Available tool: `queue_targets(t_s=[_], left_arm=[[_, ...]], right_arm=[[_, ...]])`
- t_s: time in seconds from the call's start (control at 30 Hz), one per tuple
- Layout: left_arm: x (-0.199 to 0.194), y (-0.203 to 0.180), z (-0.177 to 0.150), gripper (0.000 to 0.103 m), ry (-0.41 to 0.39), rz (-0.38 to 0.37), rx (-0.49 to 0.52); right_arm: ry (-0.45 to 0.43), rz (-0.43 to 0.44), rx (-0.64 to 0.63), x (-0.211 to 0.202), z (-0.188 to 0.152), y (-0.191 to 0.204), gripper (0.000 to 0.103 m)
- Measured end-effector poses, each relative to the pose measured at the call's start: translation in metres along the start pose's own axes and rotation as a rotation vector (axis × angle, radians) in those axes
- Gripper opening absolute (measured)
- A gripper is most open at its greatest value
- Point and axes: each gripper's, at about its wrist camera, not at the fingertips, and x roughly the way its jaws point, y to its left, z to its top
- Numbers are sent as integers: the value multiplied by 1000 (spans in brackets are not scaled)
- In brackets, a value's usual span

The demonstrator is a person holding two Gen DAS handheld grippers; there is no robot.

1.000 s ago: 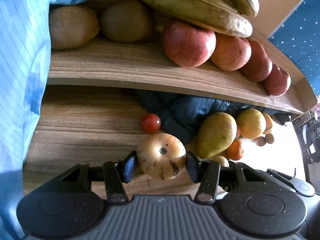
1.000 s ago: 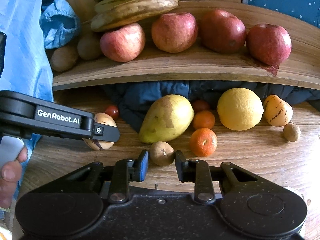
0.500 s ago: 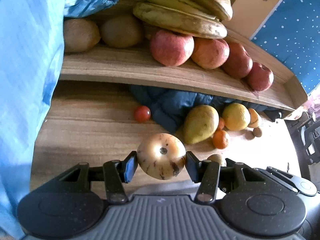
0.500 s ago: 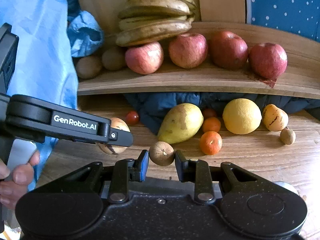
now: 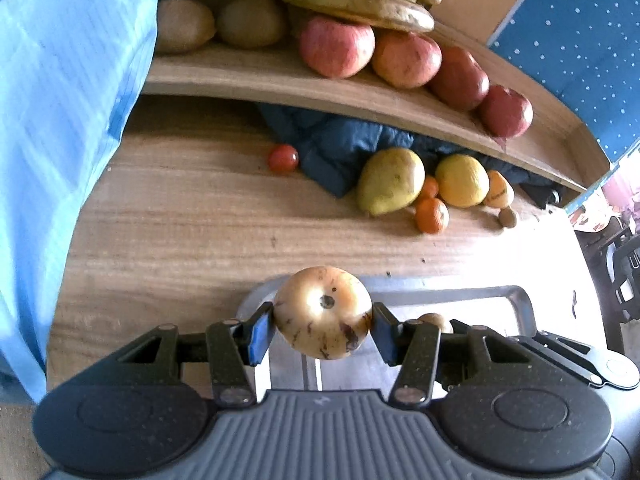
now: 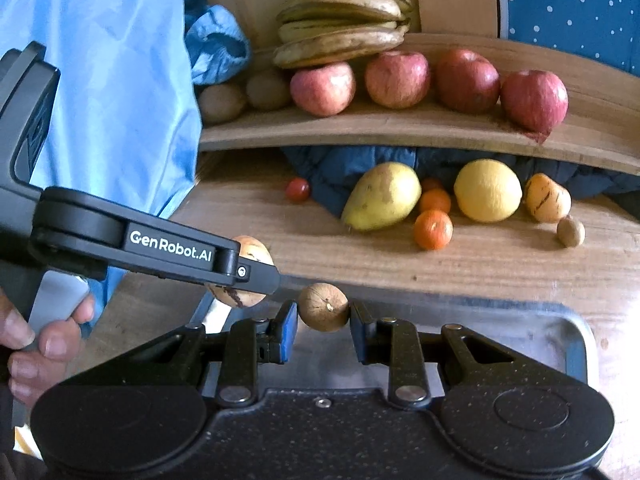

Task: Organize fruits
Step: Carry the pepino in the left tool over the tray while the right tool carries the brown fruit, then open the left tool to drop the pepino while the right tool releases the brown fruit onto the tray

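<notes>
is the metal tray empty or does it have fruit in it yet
Empty as far as shown: the metal tray shows only bare surface. The streaked fruit and small brown fruit sit clamped in claws above it; part is hidden.

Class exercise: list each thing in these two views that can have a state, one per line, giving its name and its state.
Left claw: shut on the pale streaked fruit, held above the metal tray.
Right claw: shut on the small brown fruit, over the tray.
Apples: resting in a row on the shelf.
Bananas: stacked above the apples.
Pear: lying on the table.
</notes>
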Motion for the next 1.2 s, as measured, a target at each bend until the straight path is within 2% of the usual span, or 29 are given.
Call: queue_targets(t_s=[0.1, 0.53, 1.2], left_arm=[[-3, 0, -10, 56, 14, -14, 1], [-18, -14, -52, 56, 48, 19, -13], [-35, -23, -98, 56, 30, 81, -104]], right_arm=[[13, 18, -14, -6, -10, 0, 30], [94, 96, -56, -32, -60, -6, 30], [149, 175, -150, -53, -86, -6, 30]])
